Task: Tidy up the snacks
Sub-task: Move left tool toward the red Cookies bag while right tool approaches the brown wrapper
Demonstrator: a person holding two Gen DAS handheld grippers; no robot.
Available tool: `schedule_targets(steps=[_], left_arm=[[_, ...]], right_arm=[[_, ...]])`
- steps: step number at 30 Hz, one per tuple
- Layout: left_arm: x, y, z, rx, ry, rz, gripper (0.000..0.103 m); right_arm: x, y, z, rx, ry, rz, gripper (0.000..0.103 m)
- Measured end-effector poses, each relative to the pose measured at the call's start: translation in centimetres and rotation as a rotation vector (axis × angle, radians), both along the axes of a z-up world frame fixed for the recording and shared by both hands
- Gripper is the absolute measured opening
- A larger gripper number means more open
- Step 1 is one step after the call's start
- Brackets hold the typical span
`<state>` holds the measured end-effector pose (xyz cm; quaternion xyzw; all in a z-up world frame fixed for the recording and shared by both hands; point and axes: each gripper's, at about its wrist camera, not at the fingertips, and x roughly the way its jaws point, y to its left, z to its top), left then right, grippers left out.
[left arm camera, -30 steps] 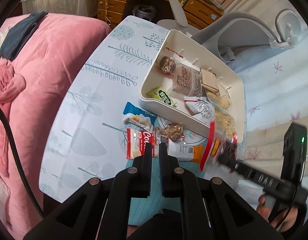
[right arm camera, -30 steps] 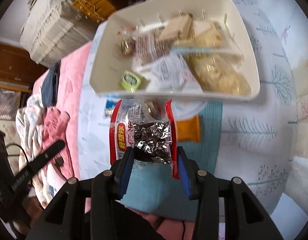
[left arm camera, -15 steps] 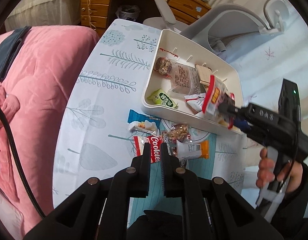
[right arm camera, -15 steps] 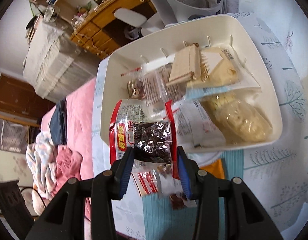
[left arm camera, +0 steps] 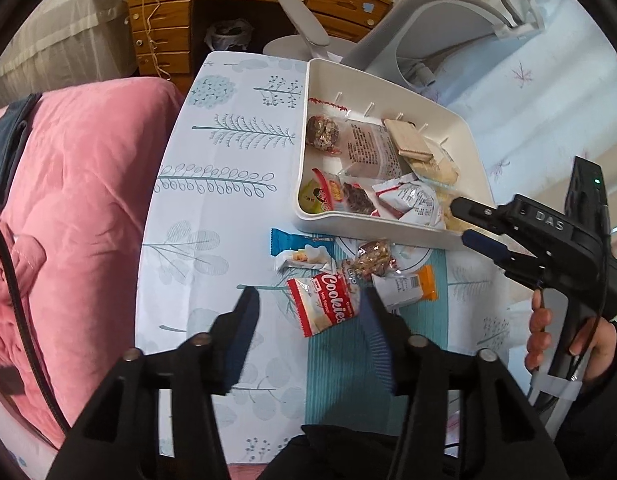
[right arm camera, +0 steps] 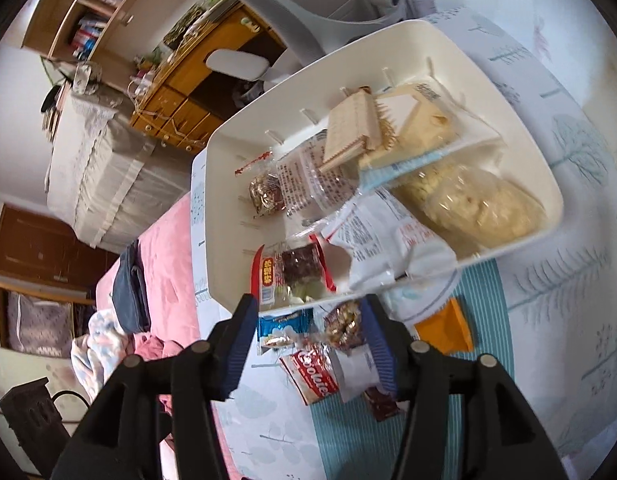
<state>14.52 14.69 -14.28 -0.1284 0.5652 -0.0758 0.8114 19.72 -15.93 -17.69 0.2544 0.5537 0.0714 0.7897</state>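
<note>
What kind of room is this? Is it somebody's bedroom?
Probably a bedroom that doubles as a study. A pink quilt lies beside the snack table, and a wooden desk with drawers and a grey office chair stand behind it.

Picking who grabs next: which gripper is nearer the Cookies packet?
Left. The left gripper hangs open right over the Cookies packet, which shows between its fingers. The right gripper, also open, is off at the bin rim.
</note>
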Motion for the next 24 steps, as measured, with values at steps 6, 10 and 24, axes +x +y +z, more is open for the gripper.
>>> schedule_targets(steps=[6, 10, 24], left_arm=[[-0.5, -1.0, -0.6, 0.026, 0.001, -0.062, 0.068], [-0.6, -2.0, -1.1, 0.04, 0.012, -0.103, 0.075], [1.4, -4.3, -5.4, 0.075, 0.147, -0.14, 0.082]], right_arm=[[-3.1, -1.3, 0.2, 0.01, -0.014, -0.066, 0.065], [-5.0, -2.3, -0.1, -0.009, -0.007, -0.098, 0.075], [-10.8, -1.7, -3.8, -0.117, -0.073, -0.022, 0.075]])
